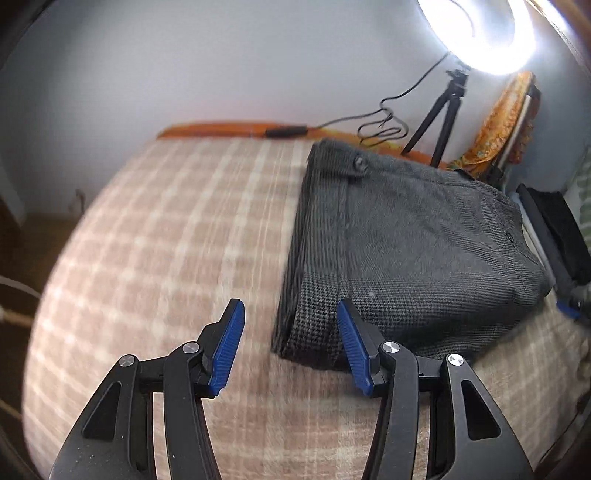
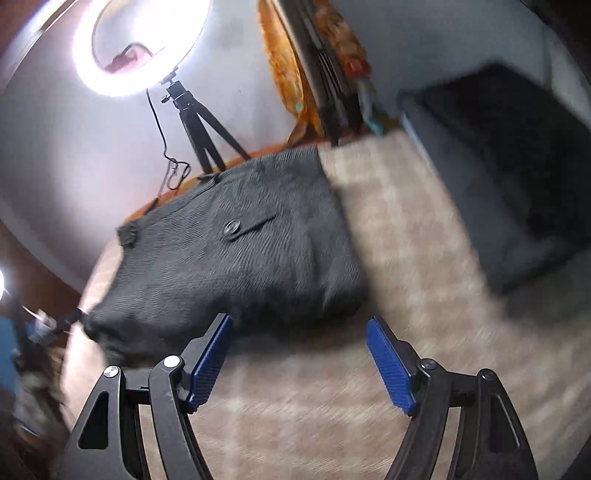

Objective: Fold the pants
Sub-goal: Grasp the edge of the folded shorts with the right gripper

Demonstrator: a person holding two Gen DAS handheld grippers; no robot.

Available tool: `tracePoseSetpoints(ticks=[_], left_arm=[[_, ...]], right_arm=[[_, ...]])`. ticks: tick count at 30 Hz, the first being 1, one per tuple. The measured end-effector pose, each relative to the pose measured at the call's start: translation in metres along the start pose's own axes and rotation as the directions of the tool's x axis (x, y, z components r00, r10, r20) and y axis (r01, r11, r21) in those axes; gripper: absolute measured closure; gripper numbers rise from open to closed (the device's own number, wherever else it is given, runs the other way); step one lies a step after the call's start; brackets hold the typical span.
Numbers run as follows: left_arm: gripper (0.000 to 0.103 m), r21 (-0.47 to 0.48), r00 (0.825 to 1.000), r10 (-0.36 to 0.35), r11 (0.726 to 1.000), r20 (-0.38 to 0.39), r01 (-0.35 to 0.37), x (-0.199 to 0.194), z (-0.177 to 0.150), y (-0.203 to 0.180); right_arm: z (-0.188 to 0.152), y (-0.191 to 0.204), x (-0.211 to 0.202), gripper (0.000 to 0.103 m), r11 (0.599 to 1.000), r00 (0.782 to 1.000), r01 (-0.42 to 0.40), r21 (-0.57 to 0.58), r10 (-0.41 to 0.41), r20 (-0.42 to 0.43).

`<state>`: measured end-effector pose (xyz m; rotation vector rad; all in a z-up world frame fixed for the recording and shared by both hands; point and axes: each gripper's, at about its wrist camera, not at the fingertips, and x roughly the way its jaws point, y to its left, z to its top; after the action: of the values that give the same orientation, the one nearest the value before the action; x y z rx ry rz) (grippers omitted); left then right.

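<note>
Lying folded on checked blanket (image 1: 166,221): pants (image 1: 406,240); left gripper (image 1: 290,325), right gripper (image 2: 299,339) jaws spread, empty

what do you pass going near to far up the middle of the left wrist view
left gripper, open, above the checked blanket → folded dark grey pants → orange edge behind the blanket → black tripod → ring light against the wall
</note>
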<state>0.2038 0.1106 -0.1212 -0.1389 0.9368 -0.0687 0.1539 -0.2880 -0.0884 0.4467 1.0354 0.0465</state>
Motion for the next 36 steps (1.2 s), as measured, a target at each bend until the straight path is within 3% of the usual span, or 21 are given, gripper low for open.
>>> tracePoseSetpoints(ticks=[3,9,14,16,17,18,23,25,28,30,33,36], left_arm=[[0.052,0.001,1.000,-0.005,1.000,-0.004,0.005,0.007,-0.002,-0.002],[0.057,0.027,1.000,0.020,0.999,0.017,-0.021,0.015,0.004,-0.007],[0.058,0.116,0.986,0.153,0.980,0.067,-0.160,0.031,0.013,-0.019],[0.059,0.120,0.980,0.182,0.974,0.080,-0.191,0.033,0.016,-0.018],[0.059,0.111,0.979,0.182,0.975,0.092,-0.192,0.029,0.018,-0.018],[0.059,0.101,0.978,0.175,0.977,0.112,-0.186,0.023,0.021,-0.018],[0.059,0.167,0.974,0.066,0.980,0.216,-0.104,-0.017,0.024,-0.046],[0.059,0.202,0.974,-0.002,0.978,0.225,-0.044,-0.022,0.019,-0.062],[0.059,0.282,0.981,-0.078,0.959,0.178,0.025,-0.012,0.007,-0.091],[0.059,0.359,0.986,-0.065,0.933,0.155,0.005,0.001,-0.001,-0.110],[0.059,0.425,0.991,-0.004,0.903,0.134,-0.054,0.025,-0.006,-0.129],[0.056,0.430,0.994,0.083,0.897,0.077,-0.108,0.054,-0.006,-0.130]], right_arm=[[-0.009,-0.006,0.011,0.026,0.990,0.996,-0.092,0.105,0.091,0.010],[-0.009,0.002,0.039,0.026,0.981,0.993,-0.120,0.151,0.119,0.021],[-0.002,0.003,0.053,0.026,0.972,0.988,-0.152,0.181,0.145,0.051],[0.001,0.006,0.060,0.038,0.970,0.988,-0.155,0.185,0.149,0.049],[0.003,0.008,0.063,0.054,0.969,0.986,-0.164,0.186,0.159,0.041],[0.005,0.010,0.064,0.062,0.967,0.985,-0.174,0.186,0.170,0.034],[0.022,0.036,0.023,0.084,0.973,0.972,-0.213,0.084,0.202,0.119],[0.026,0.042,0.013,0.085,0.976,0.972,-0.209,0.055,0.201,0.125],[0.016,0.033,0.035,0.086,0.989,0.991,-0.124,0.079,0.119,0.063],[0.007,0.022,0.054,0.086,0.991,0.996,-0.086,0.106,0.086,0.010],[0.004,0.012,0.059,0.085,0.979,0.988,-0.149,0.139,0.152,-0.011],[0.008,0.013,0.054,0.077,0.983,0.988,-0.151,0.106,0.152,-0.004]])
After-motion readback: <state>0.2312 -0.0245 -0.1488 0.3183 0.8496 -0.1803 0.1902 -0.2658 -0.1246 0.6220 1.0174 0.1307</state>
